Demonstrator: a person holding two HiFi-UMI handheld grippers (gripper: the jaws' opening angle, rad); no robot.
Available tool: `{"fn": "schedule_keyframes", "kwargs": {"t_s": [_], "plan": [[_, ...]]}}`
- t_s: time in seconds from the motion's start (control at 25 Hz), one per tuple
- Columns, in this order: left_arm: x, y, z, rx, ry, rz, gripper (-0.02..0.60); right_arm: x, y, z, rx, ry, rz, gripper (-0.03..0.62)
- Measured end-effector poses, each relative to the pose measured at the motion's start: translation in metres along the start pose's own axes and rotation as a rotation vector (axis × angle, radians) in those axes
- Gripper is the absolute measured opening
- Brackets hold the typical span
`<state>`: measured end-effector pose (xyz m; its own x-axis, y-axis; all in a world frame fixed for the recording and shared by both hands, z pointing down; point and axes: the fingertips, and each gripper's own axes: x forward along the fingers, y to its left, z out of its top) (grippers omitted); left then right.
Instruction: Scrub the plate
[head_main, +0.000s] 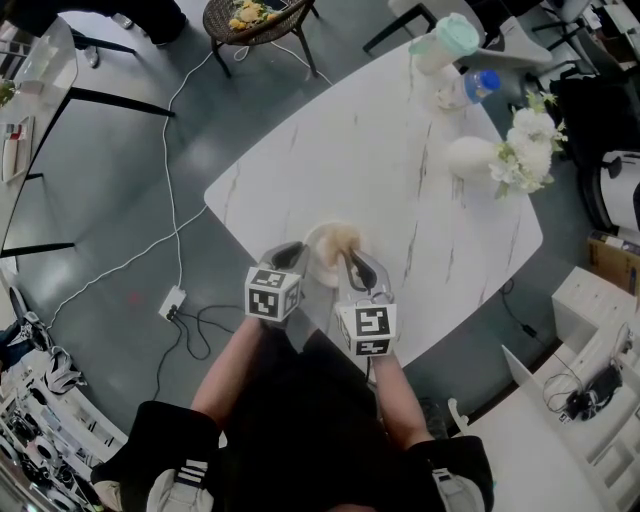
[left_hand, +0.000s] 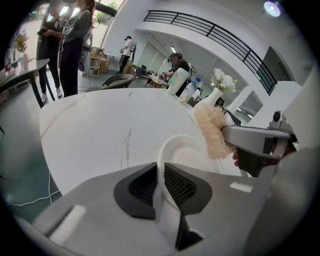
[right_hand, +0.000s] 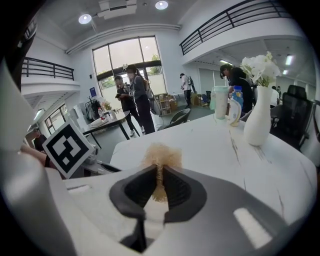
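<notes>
A white plate (left_hand: 182, 152) is held on edge, tilted up over the near part of the marble table (head_main: 380, 170). My left gripper (left_hand: 161, 186) is shut on the plate's rim. A tan fibrous scrubber (left_hand: 212, 131) is pinched in my right gripper (right_hand: 159, 187), with its tuft (right_hand: 161, 157) sticking out past the fingertips. In the left gripper view the scrubber rests against the plate's upper right rim. From the head view the plate (head_main: 322, 262) and scrubber (head_main: 338, 240) sit between my left gripper (head_main: 290, 258) and my right gripper (head_main: 358, 270).
A white vase with white flowers (head_main: 478, 160), a mint-lidded cup (head_main: 440, 45) and a bottle with a blue cap (head_main: 470, 88) stand at the table's far corner. A cable and power strip (head_main: 172, 302) lie on the floor at left. People stand in the background (right_hand: 135, 97).
</notes>
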<state>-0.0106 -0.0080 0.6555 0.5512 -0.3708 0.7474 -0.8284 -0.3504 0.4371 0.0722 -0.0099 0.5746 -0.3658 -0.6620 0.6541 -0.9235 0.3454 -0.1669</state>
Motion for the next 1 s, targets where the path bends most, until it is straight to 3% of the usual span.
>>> {"fn": "schedule_keyframes", "kwargs": {"t_s": [0.44, 1.0], "plan": [[-0.001, 0.0, 0.0, -0.002, 0.001, -0.007, 0.052, 0.023, 0.033, -0.036, -0.003, 0.097, 0.074, 0.04], [0.0, 0.0, -0.001, -0.001, 0.0, -0.011, 0.052, 0.033, 0.031, -0.049, 0.015, 0.137, 0.076, 0.04]]}}
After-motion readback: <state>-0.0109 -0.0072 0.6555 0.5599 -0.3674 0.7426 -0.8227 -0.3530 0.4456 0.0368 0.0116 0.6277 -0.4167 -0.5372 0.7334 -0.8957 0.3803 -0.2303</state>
